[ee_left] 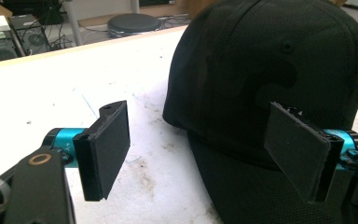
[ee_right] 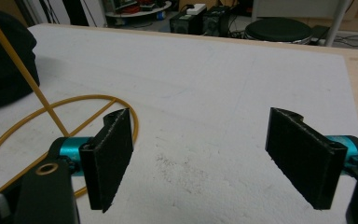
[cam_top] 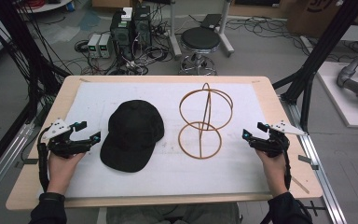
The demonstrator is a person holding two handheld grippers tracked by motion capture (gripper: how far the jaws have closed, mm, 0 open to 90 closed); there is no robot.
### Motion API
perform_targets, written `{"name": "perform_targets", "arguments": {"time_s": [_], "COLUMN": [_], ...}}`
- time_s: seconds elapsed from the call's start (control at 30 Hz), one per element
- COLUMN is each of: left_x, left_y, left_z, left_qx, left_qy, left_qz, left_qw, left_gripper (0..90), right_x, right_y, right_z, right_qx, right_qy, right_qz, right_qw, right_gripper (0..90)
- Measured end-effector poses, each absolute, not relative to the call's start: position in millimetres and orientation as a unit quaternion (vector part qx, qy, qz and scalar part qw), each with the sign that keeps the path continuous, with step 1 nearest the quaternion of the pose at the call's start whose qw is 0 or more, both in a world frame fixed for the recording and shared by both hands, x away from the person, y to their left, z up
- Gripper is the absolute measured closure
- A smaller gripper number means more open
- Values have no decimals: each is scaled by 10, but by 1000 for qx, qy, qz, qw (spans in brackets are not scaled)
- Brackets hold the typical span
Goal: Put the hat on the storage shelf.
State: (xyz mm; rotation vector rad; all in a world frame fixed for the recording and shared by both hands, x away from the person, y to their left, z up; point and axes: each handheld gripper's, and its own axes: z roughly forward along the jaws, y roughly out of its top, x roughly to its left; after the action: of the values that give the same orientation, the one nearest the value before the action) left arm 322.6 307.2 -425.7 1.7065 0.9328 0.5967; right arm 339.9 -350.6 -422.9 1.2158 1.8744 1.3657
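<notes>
A black cap (cam_top: 133,135) lies on the white mat (cam_top: 242,172), brim toward me. To its right stands a gold wire stand (cam_top: 205,119), two rings joined by an upright rod. My left gripper (cam_top: 88,130) rests at the mat's left edge, open, its jaws pointing at the cap with a small gap between. In the left gripper view the cap (ee_left: 270,70) sits behind the right pad (ee_left: 298,154); the gripper (ee_left: 200,149) holds nothing. My right gripper (cam_top: 253,130) is open to the right of the stand. Its own view shows the gripper (ee_right: 205,156) empty over bare mat, the wire stand (ee_right: 28,75) at left.
The wooden table (cam_top: 168,78) ends just beyond the mat on all sides. On the floor behind are a round stool (cam_top: 199,39), electronics boxes (cam_top: 130,28) and tangled cables. Black frame posts (cam_top: 317,56) stand at both back corners.
</notes>
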Motion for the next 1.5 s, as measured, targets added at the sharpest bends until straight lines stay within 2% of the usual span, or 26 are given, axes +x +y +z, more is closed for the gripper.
{"name": "perform_targets", "arguments": {"time_s": [0.43, 0.87, 1.13, 1.5], "left_x": [3255, 3293, 3312, 3322], "left_y": [3074, 3023, 3032, 3051], "left_z": [-4256, -4246, -4260, -4268], "left_qx": [704, 704, 707, 705], "left_qy": [392, 382, 385, 389], "left_qz": [234, 224, 226, 226], "left_qw": [544, 555, 549, 549], "left_gripper": [233, 236, 236, 236], "right_x": [3323, 3260, 3169, 2920], "right_y": [-3514, -3430, -3257, -2777], "right_z": [-4187, -4176, -4147, -4096], "right_qx": [426, 396, 362, 296], "right_qy": [695, 712, 727, 754], "right_qz": [513, 521, 532, 545], "right_qw": [269, 254, 238, 216], "right_gripper": [279, 321, 331, 354]}}
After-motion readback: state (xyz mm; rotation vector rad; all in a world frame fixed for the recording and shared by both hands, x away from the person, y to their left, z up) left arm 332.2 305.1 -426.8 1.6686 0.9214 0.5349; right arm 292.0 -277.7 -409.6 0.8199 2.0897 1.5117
